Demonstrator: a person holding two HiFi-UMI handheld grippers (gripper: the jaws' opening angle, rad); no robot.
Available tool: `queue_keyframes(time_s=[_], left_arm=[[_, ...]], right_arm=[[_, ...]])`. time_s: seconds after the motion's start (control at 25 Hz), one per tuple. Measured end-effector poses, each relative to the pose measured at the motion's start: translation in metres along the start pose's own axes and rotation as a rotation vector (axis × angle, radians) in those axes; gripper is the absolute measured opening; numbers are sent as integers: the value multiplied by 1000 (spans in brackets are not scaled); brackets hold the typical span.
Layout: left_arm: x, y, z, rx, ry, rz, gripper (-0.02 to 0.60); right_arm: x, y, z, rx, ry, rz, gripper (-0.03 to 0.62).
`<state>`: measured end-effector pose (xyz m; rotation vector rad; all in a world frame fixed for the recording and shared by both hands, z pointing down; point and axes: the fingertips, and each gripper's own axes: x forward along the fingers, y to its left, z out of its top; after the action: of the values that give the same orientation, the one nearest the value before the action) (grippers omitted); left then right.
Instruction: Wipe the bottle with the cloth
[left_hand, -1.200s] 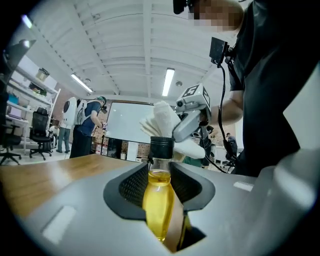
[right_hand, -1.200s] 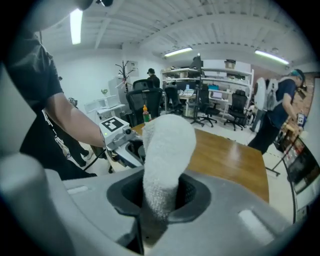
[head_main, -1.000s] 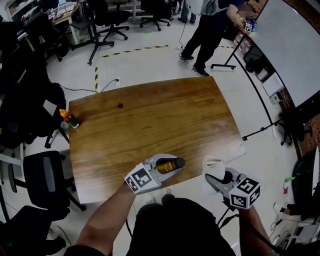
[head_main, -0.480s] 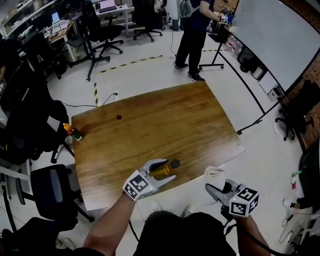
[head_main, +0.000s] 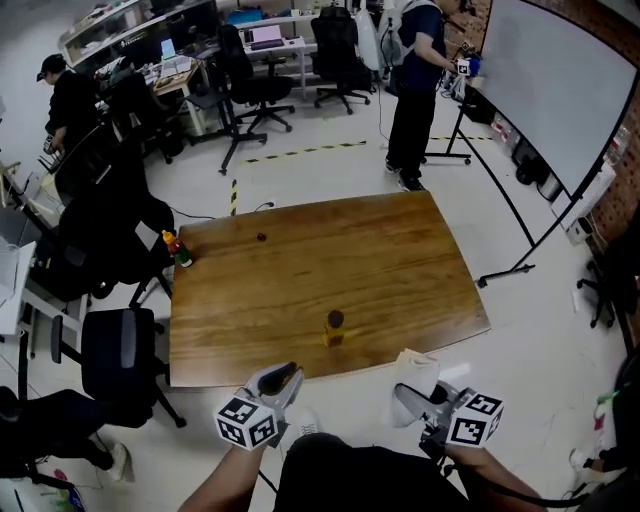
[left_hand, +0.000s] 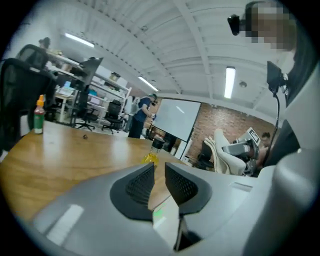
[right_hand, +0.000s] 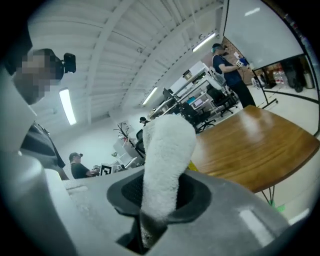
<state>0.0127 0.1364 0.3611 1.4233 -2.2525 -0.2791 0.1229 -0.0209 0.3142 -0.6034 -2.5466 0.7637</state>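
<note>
- Bottle: upright on tabletop, lower centre of head view, near front edge, yellow liquid inside, dark cap
- Left gripper: lower left of centre, just off tabletop's front edge, apart from bottle; jaws closing, narrow gap, nothing between
- Right gripper: lower right, off the tabletop; clamped on white cloth, folded end sticking out past the jaws
- Bottle untouched by cloth
</note>
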Motion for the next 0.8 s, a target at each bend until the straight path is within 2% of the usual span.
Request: queue_keyframes(time_s=[0.08, 0.12, 0.2, 0.32, 0.48, 0.68, 0.8], left_arm=[[-21, -7, -5, -111, -82, 49, 30], [-31, -14, -8, -159, -116, 63, 15], [-45, -36, -20, -217, -128, 104, 15], [-56, -79, -42, -233, -105, 173, 15], [-72, -130, -65, -246, -115, 187, 15], [-99, -163, -94, -252, -51, 236, 15], [-103, -173, -99, -234, -29, 223, 15]], right_arm=[[-3, 7, -8, -38, 14, 33, 72], [-7, 11, -11, -42, 19, 42, 72], [-22, 15, -16, -30, 29, 56, 72], [-53, 15, -33, -37, 70, 85, 72], [-83, 16, -71, -17, 143, 134, 72], [-111, 34, -96, -11, 181, 159, 72], [-123, 40, -101, -38, 166, 148, 72]])
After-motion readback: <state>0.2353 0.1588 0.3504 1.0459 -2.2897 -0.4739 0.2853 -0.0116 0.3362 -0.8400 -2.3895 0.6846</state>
